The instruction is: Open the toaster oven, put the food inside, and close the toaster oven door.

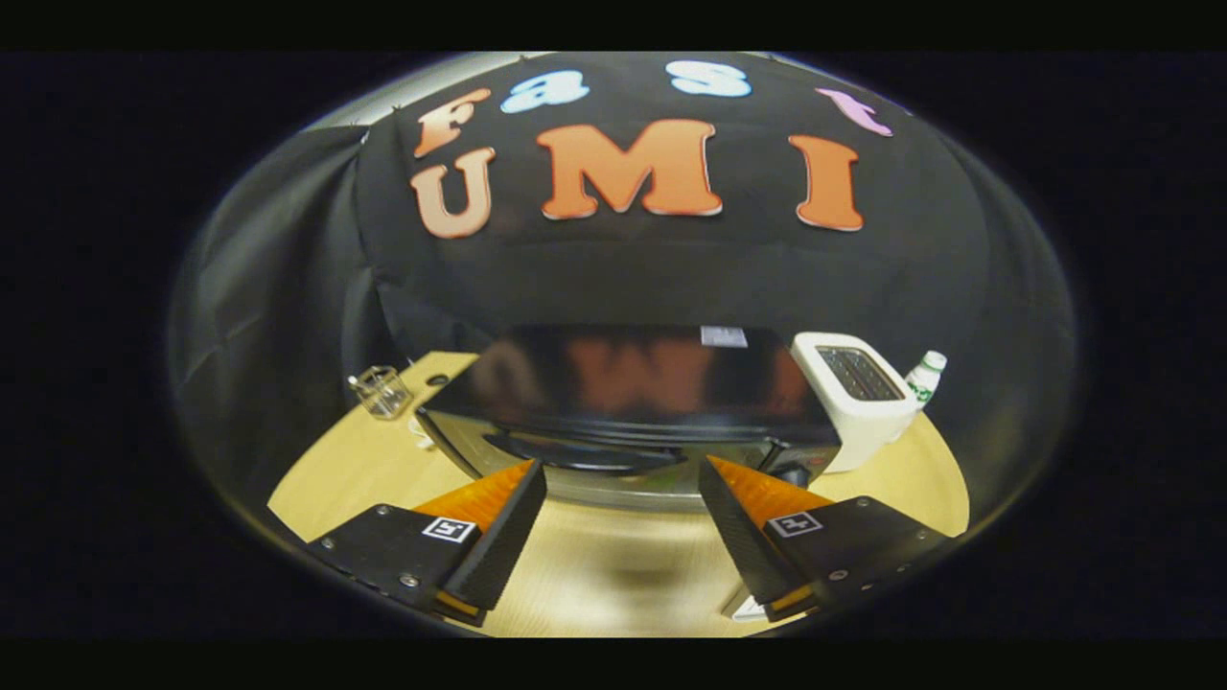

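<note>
On the wooden table [326, 479], right ahead of the gripper [621, 471], the toaster oven [623, 383] is sitting square to the camera, its glossy black top catching a blurred reflection of the wall behind. Its door looks closed, and the dark curved handle [585, 453] is running across the front just beyond the fingertips. The gripper is hanging above the table with its fingers spread wide, nothing between them but bare wood, and their tips are pointing at the oven's lower front edge, near it; whether they are touching it I cannot tell. The left finger [498, 537] is lining up under the handle's left end, the right finger [738, 527] under the oven's right front corner.

Just beside the oven on its right, a white slot toaster [858, 398] is standing upright, slots facing up, its side close against the oven. Behind that, a small bottle [925, 376] with a white cap and green label is peeking out at the table's far edge. Over on the left, well apart from the oven, a clear glass [381, 391] is sitting near the table's rim. No food is showing anywhere in this view.
</note>
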